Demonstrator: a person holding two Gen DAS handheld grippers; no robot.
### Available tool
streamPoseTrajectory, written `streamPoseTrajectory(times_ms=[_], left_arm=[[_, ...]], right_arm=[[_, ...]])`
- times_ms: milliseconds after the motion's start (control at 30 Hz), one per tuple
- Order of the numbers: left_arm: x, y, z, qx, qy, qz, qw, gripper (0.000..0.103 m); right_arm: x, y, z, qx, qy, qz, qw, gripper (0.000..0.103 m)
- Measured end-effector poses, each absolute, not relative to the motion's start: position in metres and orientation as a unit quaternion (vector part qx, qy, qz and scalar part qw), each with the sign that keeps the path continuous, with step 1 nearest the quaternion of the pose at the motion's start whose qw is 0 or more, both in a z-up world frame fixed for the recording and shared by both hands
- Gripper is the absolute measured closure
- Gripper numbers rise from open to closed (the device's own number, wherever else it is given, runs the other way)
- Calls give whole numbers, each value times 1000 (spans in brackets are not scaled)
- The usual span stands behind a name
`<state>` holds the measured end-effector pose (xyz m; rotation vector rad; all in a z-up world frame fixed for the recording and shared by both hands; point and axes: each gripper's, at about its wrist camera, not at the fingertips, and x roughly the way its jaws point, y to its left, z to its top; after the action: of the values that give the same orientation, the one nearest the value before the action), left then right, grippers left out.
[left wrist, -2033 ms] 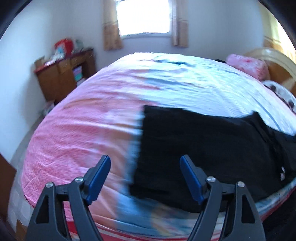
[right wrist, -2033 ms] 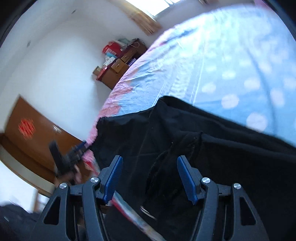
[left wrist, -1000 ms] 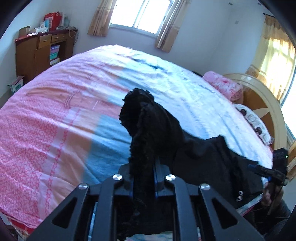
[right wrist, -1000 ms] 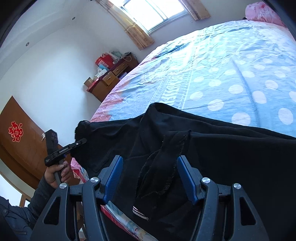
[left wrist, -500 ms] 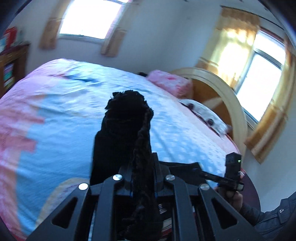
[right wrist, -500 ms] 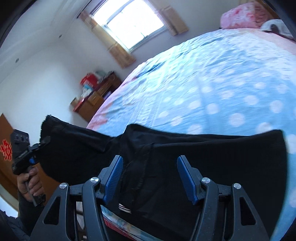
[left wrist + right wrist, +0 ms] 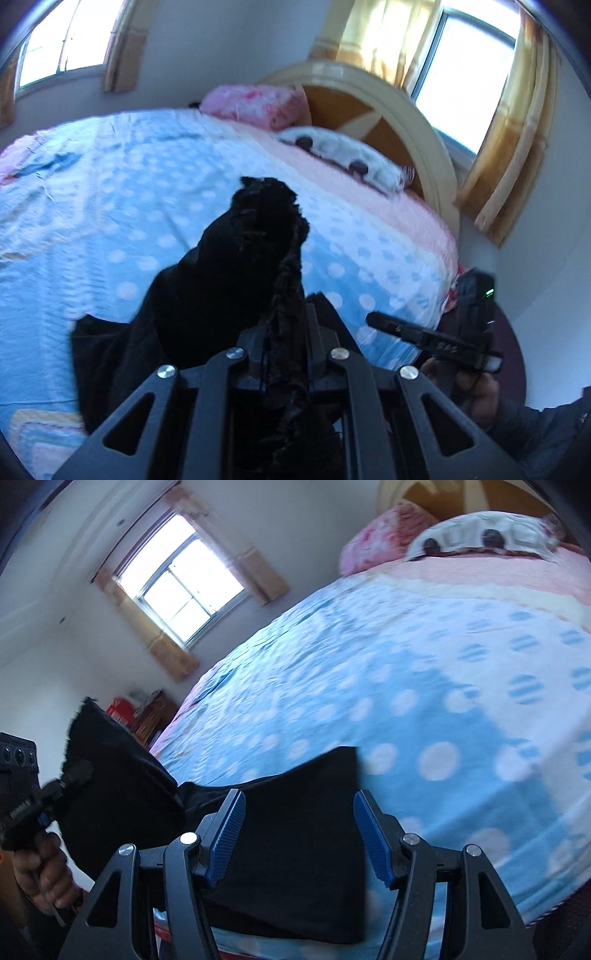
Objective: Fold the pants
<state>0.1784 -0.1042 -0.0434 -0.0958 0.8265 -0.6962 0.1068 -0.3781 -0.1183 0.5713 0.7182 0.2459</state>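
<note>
The black pants (image 7: 221, 280) lie near the front edge of the bed (image 7: 92, 206). My left gripper (image 7: 284, 332) is shut on the leg end of the pants and holds it lifted above the bed, the cloth bunched between the jaws. In the right wrist view the same lifted end (image 7: 107, 760) hangs at the left from the left gripper (image 7: 70, 775). My right gripper (image 7: 299, 834) is open, its blue pads (image 7: 227, 834) just above the flat waist part of the pants (image 7: 295, 849). The right gripper shows in the left wrist view (image 7: 376, 319) at the right.
Blue dotted bedsheet (image 7: 406, 701) covers the bed. A pink pillow (image 7: 255, 103) and a white pillow (image 7: 343, 151) lie at the wooden headboard (image 7: 369, 110). A wooden dresser (image 7: 147, 716) stands by the far wall under a window (image 7: 181, 587).
My left gripper has carried the held pant leg end further toward the headboard side, over the rest of the pants. My right gripper has stayed open over the waist part.
</note>
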Motion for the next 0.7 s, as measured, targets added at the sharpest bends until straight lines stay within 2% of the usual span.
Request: streamPoseTrajectory(times_ms=[167, 300, 367, 433, 500, 700], left_arm=[[184, -147, -81, -20, 421, -346, 838, 89], [184, -162, -103, -9, 437, -357, 826, 84], [180, -164, -104, -2, 441, -354, 825, 74], [169, -154, -95, 4, 421, -358, 833, 51], [159, -140, -86, 6, 398, -349, 848, 38], [143, -74, -84, -10, 366, -273, 890, 30]], right_arm=[[108, -388, -125, 286, 346, 113, 887, 40], [111, -391, -133, 295, 350, 111, 882, 40], [110, -392, -134, 299, 350, 111, 881, 40], [108, -392, -130, 295, 342, 112, 885, 40], [107, -387, -126, 283, 339, 120, 889, 40], [108, -340, -116, 207, 364, 177, 891, 39]])
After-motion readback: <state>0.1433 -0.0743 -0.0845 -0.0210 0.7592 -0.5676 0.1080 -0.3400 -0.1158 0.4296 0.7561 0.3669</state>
